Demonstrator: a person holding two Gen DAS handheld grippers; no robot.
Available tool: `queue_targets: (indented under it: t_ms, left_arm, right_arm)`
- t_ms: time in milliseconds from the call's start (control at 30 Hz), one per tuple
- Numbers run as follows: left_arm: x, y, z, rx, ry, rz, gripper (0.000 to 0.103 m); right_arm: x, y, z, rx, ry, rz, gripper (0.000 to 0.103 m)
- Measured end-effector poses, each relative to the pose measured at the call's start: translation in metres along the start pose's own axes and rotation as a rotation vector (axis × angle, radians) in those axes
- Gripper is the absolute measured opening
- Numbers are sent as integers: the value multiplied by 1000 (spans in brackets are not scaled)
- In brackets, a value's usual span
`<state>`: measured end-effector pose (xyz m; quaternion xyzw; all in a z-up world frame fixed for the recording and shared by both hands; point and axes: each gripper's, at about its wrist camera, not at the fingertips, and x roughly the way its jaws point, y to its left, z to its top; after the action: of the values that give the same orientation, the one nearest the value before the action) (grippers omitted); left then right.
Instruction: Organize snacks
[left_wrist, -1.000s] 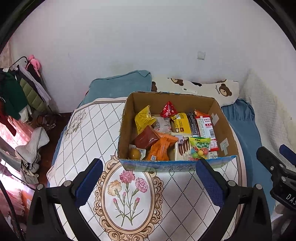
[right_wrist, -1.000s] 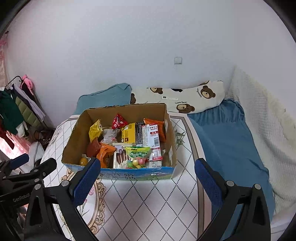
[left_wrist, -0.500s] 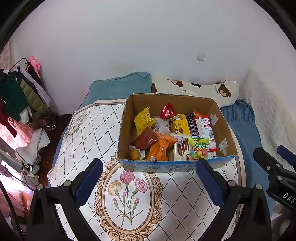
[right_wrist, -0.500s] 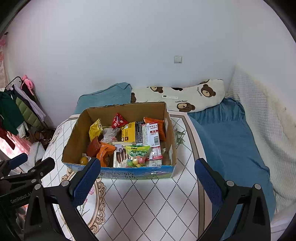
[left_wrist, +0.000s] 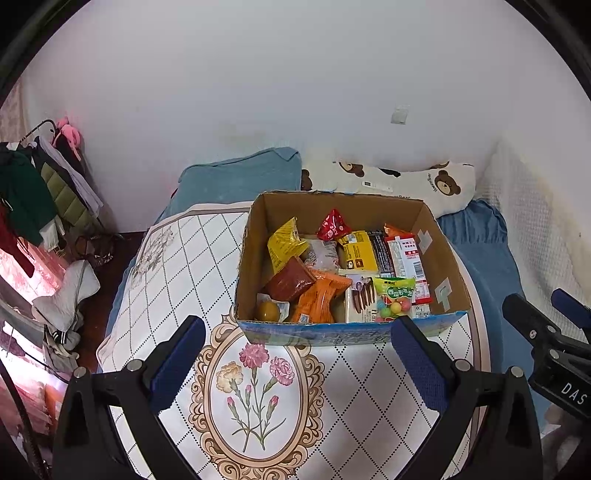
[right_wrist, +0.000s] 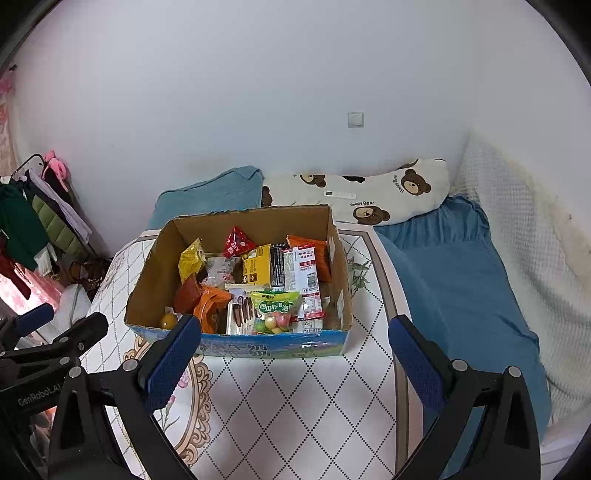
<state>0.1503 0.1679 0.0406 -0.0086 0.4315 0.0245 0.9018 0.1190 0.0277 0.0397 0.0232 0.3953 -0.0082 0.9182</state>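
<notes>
I hold two grippers, left (left_wrist: 295, 362) and right (right_wrist: 295, 358), both wide open and empty, before one cardboard box (left_wrist: 439, 254) of roughly ten overlapping, partly hidden snack packets (left_wrist: 317, 297) on the table (left_wrist: 177, 258).

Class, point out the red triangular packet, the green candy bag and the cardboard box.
red triangular packet (left_wrist: 334, 226), left wrist view, front face
green candy bag (right_wrist: 275, 304), right wrist view, green label
cardboard box (right_wrist: 271, 347), right wrist view, blue front wall

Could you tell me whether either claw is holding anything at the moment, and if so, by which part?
Nothing is held: the left claw and right claw are both open.
</notes>
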Motion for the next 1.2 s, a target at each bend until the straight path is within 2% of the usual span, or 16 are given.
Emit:
queue_targets:
  t_ms: [1200]
  left_arm:
    - [-2, -2, 0, 10, 3, -4, 103]
  right_arm:
    - [-4, 1, -1, 7, -9, 0, 103]
